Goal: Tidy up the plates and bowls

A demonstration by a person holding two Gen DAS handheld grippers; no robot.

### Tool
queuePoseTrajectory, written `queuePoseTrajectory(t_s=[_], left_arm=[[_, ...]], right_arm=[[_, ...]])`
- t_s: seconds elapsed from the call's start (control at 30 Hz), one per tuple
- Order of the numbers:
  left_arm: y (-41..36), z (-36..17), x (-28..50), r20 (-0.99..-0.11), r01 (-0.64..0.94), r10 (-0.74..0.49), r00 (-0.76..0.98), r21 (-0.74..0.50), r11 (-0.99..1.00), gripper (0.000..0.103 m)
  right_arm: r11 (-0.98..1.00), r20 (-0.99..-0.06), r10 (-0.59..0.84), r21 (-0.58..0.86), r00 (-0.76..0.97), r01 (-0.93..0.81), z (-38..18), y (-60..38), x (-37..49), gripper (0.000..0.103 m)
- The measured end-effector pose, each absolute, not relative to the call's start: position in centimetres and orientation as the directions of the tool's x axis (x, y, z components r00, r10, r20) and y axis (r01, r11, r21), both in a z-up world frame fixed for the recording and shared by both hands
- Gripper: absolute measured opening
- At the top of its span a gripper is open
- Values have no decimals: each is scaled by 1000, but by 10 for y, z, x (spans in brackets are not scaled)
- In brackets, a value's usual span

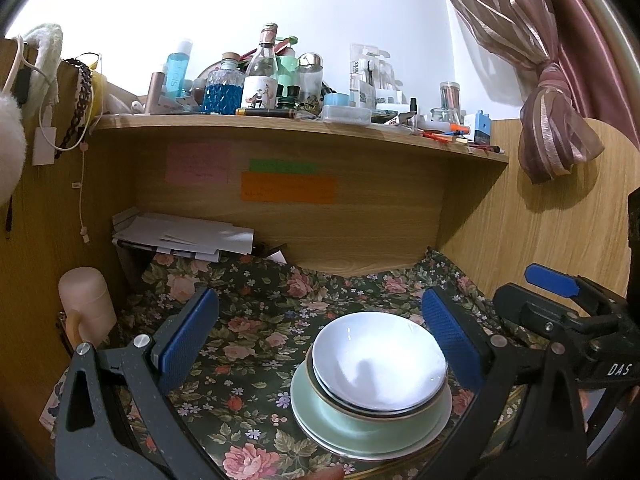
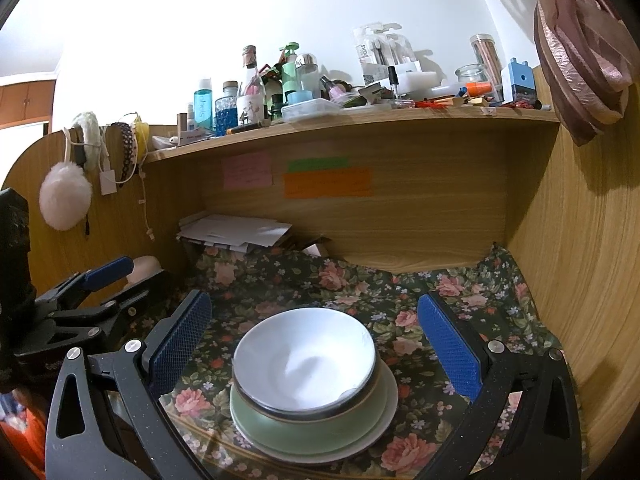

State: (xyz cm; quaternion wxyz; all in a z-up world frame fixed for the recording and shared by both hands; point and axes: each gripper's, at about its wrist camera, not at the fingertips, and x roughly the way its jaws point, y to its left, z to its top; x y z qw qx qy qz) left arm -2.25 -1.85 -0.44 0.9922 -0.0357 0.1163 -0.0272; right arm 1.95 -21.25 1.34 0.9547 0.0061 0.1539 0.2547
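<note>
White bowl (image 2: 306, 358) nested in stack on green plate (image 2: 280, 430), centred between right gripper (image 2: 316, 344) jaws, nearer the right jaw of left gripper (image 1: 320, 340). Both jaws wide apart, gripping nothing. Floral cloth (image 1: 256, 320) beneath. Left view alone shows whole pink cup (image 1: 86, 304) (outside left jaw).

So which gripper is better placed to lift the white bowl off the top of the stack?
Probably the right gripper. Its open jaws sit either side of the white ceramic bowl, nearly centred. The left gripper is also open, but there the bowl lies close to one jaw.
</note>
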Motion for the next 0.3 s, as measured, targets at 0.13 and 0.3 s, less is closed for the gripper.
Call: queuePoseTrajectory(t_s=[0.13, 0.3], left_arm=[[-20, -5, -22, -230, 48, -64, 971, -74, 996, 103], [-21, -5, -21, -234, 54, -70, 970, -76, 996, 103]], right_arm=[[870, -291, 489, 91, 822, -485, 13, -213, 20, 103], [865, -297, 498, 99, 815, -492, 12, -212, 22, 103]])
